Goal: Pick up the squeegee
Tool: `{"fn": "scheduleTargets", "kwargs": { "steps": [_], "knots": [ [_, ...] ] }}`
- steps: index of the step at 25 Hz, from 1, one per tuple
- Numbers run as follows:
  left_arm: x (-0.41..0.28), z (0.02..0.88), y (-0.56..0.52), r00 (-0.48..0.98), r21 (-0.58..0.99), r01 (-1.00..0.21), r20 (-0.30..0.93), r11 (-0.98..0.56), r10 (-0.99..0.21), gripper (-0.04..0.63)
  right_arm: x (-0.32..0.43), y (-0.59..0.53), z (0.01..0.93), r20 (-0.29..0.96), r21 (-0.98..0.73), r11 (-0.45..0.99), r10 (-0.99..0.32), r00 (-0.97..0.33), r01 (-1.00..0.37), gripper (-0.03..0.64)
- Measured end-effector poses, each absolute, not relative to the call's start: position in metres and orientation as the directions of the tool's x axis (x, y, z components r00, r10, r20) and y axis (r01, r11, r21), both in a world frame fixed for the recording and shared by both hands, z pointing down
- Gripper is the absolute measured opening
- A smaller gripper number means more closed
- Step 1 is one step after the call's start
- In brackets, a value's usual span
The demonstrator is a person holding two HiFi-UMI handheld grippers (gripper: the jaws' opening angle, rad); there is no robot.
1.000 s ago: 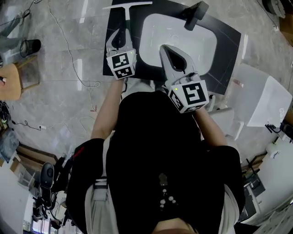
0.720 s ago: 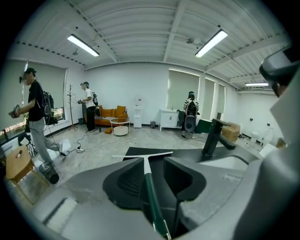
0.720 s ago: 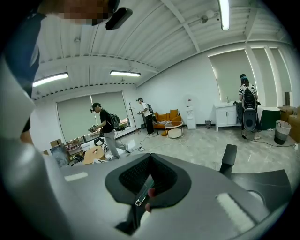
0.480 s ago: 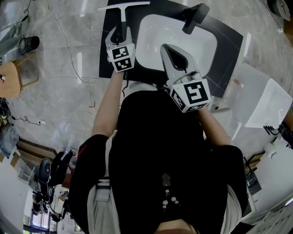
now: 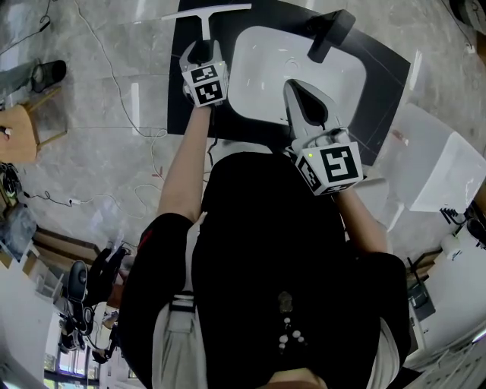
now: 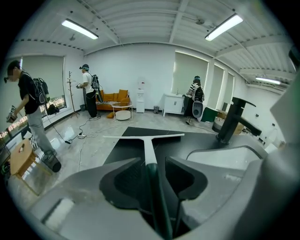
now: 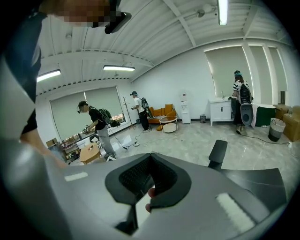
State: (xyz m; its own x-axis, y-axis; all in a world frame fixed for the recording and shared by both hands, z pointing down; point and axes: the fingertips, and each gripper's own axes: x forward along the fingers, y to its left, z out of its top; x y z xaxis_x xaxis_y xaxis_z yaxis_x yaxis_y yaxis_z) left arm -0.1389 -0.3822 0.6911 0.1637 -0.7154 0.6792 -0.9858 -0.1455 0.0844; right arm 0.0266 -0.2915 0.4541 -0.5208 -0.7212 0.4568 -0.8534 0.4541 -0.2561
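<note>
The squeegee (image 5: 206, 13) lies flat on the black counter (image 5: 181, 83), left of the basin, with its white blade at the far end. Its dark green handle (image 6: 158, 197) runs back between the jaws of my left gripper (image 5: 201, 48). Those jaws are opening and stand apart on either side of the handle, pads clear of it. In the left gripper view the gripper (image 6: 153, 161) points down along the handle toward the blade (image 6: 143, 137). My right gripper (image 5: 295, 87) hovers over the white basin (image 5: 258, 57), shut with nothing in it.
A black faucet (image 5: 328, 34) stands at the basin's far right corner. White boxes (image 5: 440, 167) sit right of the counter. Cables (image 5: 144, 137) trail over the grey floor on the left, near a wooden stool (image 5: 19, 133). Several people (image 6: 28, 117) stand farther off in the room.
My left gripper has slid farther along the handle toward the blade and lower, and its jaws have spread wider. The right gripper has drifted a little to the right over the basin.
</note>
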Motion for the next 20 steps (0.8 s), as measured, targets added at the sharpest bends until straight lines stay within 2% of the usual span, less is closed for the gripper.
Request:
{"fn": "scheduleTargets", "kwargs": {
  "steps": [16,20],
  "knots": [
    [-0.142,0.717,-0.403,0.139,0.103,-0.990,0.705,-0.094,-0.695,0.158,0.038,-0.294,0.460,0.476,-0.252,0.396,-0.744,-0.469,-0.883,0.002],
    [-0.142,0.719,-0.403,0.144,0.115,-0.989,0.713,-0.089,-0.686,0.122,0.035,-0.290,0.460,0.477,-0.251,0.391,-0.746,-0.465,-0.885,0.003]
  ]
}}
